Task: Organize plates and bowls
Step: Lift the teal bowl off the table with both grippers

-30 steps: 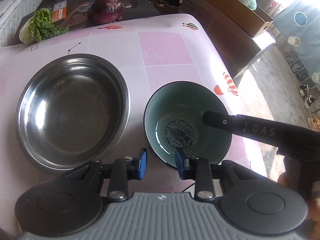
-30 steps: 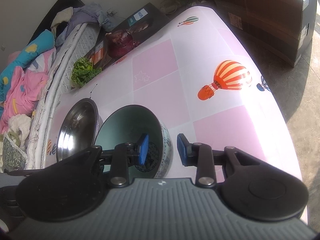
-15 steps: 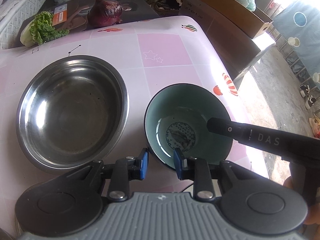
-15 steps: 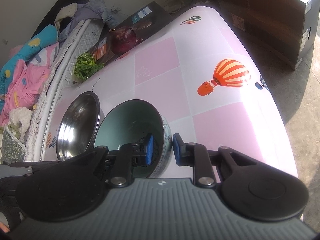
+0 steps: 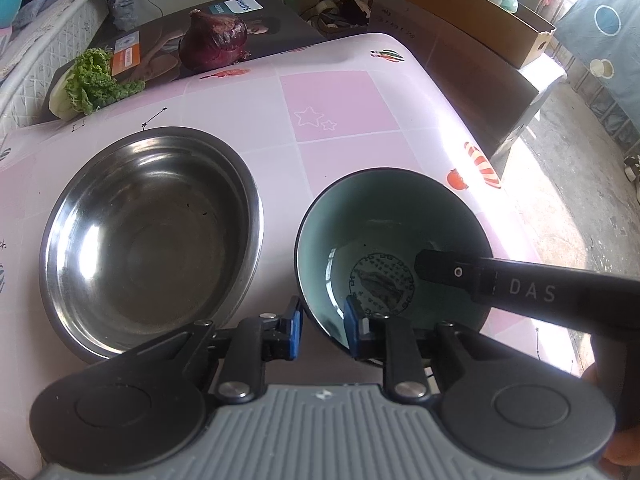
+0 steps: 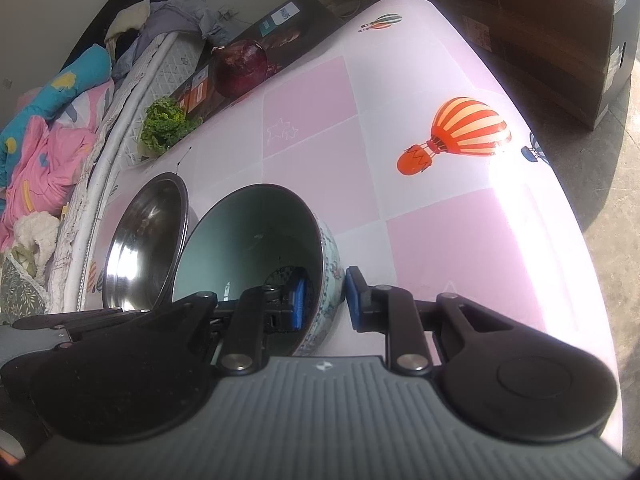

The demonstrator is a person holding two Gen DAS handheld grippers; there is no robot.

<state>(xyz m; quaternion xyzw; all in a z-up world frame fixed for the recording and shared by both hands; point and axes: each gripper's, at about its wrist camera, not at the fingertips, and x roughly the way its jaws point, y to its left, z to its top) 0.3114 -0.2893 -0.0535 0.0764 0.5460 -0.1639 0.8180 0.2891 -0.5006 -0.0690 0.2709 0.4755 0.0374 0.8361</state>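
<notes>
— Two grippers straddled the ceramic bowl (image 5: 390, 240), right of the steel bowl (image 5: 150, 236) on the table (image 5: 332, 112). Contact?

— We logged the right gripper (image 6: 323, 300) astride its right wall, the left gripper (image 5: 322, 322) astride its near rim; both gapped, neither pinching. Steel bowl lay left of both.

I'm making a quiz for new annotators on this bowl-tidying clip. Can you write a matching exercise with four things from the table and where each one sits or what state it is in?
Things:
1. steel bowl
2. ceramic bowl
3. red onion
4. lettuce

Descriptions:
A. on the dark box
B. rim straddled by both grippers
C. empty, left of the teal one
D. at the table's far left edge

Pairs: 1-C, 2-B, 3-A, 4-D
</notes>
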